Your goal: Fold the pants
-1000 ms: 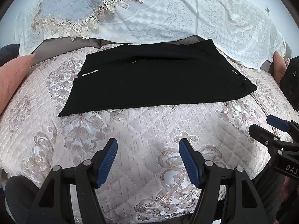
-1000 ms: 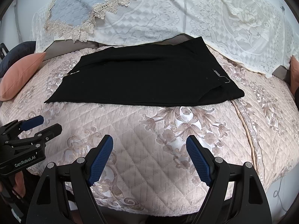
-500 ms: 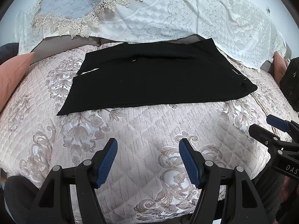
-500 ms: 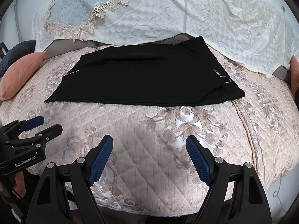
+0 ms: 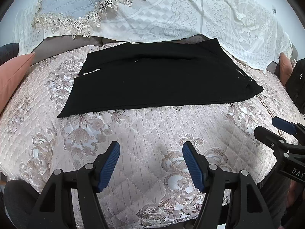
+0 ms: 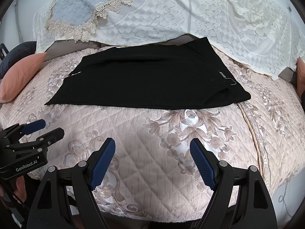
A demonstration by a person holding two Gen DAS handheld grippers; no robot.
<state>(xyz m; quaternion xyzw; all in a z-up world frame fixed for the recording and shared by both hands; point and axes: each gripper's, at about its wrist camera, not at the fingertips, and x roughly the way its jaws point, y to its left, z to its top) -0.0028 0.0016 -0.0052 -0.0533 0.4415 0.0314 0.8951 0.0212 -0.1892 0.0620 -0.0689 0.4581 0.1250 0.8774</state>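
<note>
Left tongs (image 5: 151,164): we see them released, blue pads spread wide with nothing between, low centre of the left wrist frame, over the quilted bedspread (image 5: 152,131).
Right tongs (image 6: 152,161): likewise released and holding nothing, low centre of the right wrist frame; we also catch them at the right edge of the left wrist frame.
Left tongs seen from the right: at the lower left edge of the right wrist frame, apart from the right tongs.
Pants (image 5: 158,78): black, lying flat across the middle of the frame, well above both tongs and touched by neither; waist end with a small label toward the right, leg ends toward the left.
Bedspread: pale pink, floral embroidery, carrying the pants.
Lace cover (image 6: 171,13): white, across the top of the frame behind the pants.
Pink cushion (image 6: 21,76): left edge of the frame, beside the bedspread.
</note>
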